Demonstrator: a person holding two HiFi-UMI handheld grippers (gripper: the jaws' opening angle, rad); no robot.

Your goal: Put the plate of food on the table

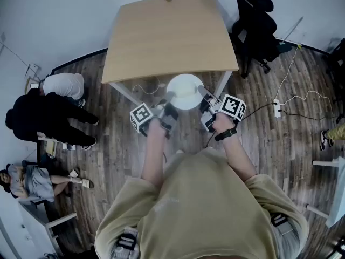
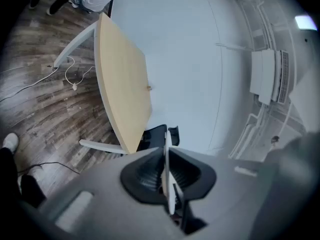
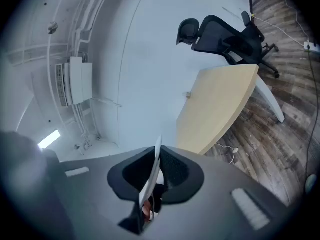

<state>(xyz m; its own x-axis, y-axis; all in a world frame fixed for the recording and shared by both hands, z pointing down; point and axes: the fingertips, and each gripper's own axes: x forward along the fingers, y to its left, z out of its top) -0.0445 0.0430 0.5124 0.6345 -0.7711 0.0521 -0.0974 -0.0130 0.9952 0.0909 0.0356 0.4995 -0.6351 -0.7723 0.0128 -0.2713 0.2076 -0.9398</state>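
Observation:
In the head view a white plate (image 1: 184, 91) hangs in the air just in front of the near edge of the light wooden table (image 1: 167, 34). My left gripper (image 1: 168, 97) is shut on its left rim and my right gripper (image 1: 202, 93) on its right rim. The left gripper view shows the rim (image 2: 168, 189) edge-on, pinched by the left gripper (image 2: 167, 176), with the table (image 2: 122, 79) ahead. In the right gripper view the rim (image 3: 151, 176) sits in the right gripper (image 3: 156, 176), with a reddish bit low behind it. I cannot make out the food from above.
A black office chair (image 1: 257, 23) stands at the table's right corner. Two people (image 1: 48, 112) stand on the wooden floor at the left, a third sits lower left (image 1: 27, 179). Cables and a power strip (image 1: 277, 107) lie on the floor to the right.

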